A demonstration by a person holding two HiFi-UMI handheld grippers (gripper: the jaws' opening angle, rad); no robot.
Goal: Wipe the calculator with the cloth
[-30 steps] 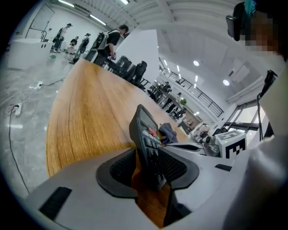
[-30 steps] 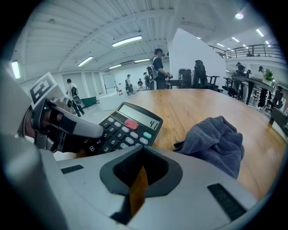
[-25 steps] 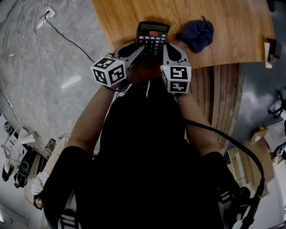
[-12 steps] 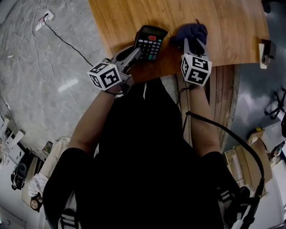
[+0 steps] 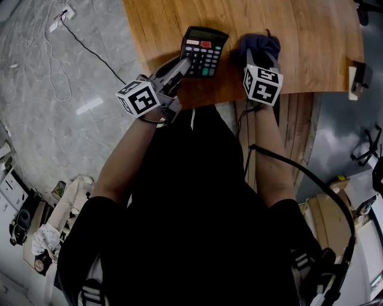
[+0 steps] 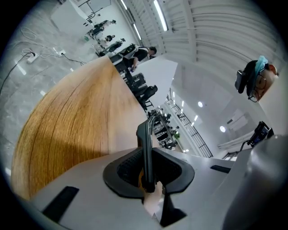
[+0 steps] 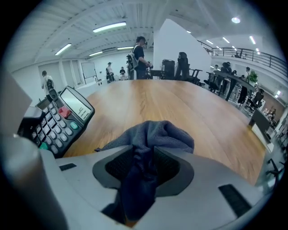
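A black calculator [image 5: 202, 51] with grey keys and a red one is near the front edge of the wooden table [image 5: 311, 36]. My left gripper [image 5: 182, 63] is shut on its near left edge, its jaws having just closed. In the left gripper view the calculator [image 6: 146, 139] stands edge-on between the pads of that gripper [image 6: 147, 173]. A dark blue cloth [image 5: 254, 42] lies bunched to the calculator's right. My right gripper [image 5: 260, 60] points down onto it. Its jaws have just been opening, and the cloth [image 7: 153, 134] sits loose between them at my right gripper [image 7: 146, 164]. The calculator [image 7: 58, 121] shows at the left there.
A small light object [image 5: 354, 77] sits at the table's right edge. A cable and power strip [image 5: 63, 15] lie on the grey floor to the left. Wooden slats [image 5: 287, 119] run below the table's front. Several people stand far off in the hall.
My right gripper left the calculator's right side and moved right onto the cloth. My left gripper kept the calculator's left edge, raised it slightly and rolled.
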